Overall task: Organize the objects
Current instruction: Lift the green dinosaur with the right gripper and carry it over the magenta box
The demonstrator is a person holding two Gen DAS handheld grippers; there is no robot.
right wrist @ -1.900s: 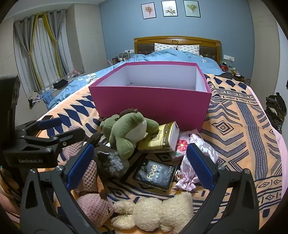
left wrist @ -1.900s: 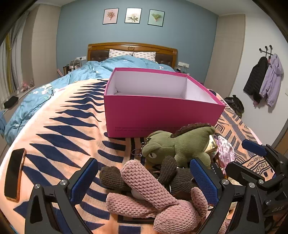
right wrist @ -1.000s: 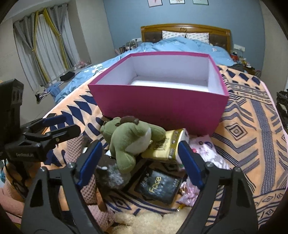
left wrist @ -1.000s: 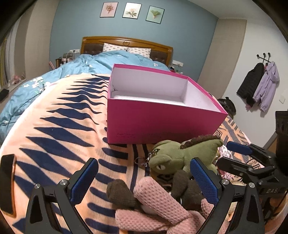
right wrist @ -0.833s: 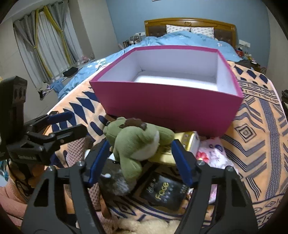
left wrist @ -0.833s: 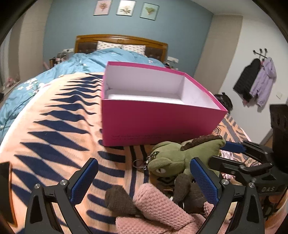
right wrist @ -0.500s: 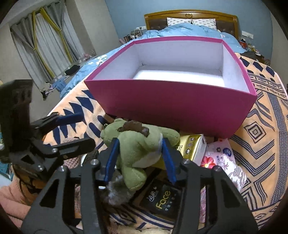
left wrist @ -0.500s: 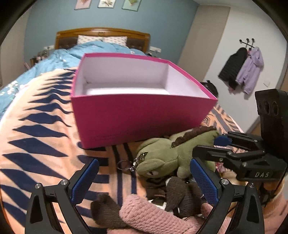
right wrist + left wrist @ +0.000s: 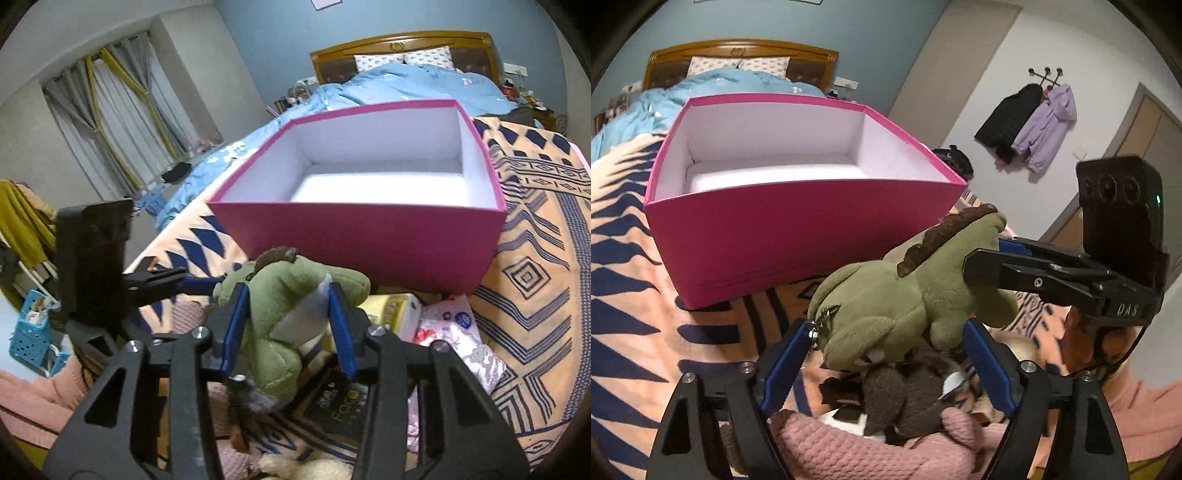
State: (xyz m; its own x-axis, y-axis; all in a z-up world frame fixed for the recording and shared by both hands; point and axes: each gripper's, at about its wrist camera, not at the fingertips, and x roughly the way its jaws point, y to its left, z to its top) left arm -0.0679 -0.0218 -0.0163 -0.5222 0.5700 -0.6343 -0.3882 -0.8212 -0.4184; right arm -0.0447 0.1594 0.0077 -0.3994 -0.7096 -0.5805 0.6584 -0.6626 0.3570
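Right wrist view: my right gripper [image 9: 288, 325] fills the lower centre of the frame, its blue pads pressed into both flanks of the green plush toy [image 9: 284, 295]; the jaws are closing on it. The toy's head points toward the left of the frame. Directly beyond it, in the centre and upper right, stands the pink box [image 9: 362, 236], open-topped, white inside, with nothing showing on its floor. A yellow pack [image 9: 391, 306] and a floral pouch [image 9: 454, 332] lie at centre right, just beside the toy, on the patterned blanket [image 9: 535, 280]. A dark packet printed "Face" [image 9: 340, 406] lies below the toy.

Left wrist view: my left gripper [image 9: 886, 354] occupies the lower centre. Its jaws are closing, and the green plush toy's [image 9: 905, 299] head sits between the blue fingers [image 9: 786, 365] above a brown plush [image 9: 897, 398]. I cannot tell whether the pads bear on the head. A pink knitted toy [image 9: 842, 450] lies along the bottom edge. My right gripper's black arm [image 9: 1034, 273] enters from the right and grips the toy's body. The pink box [image 9: 798, 229] sits at upper left.
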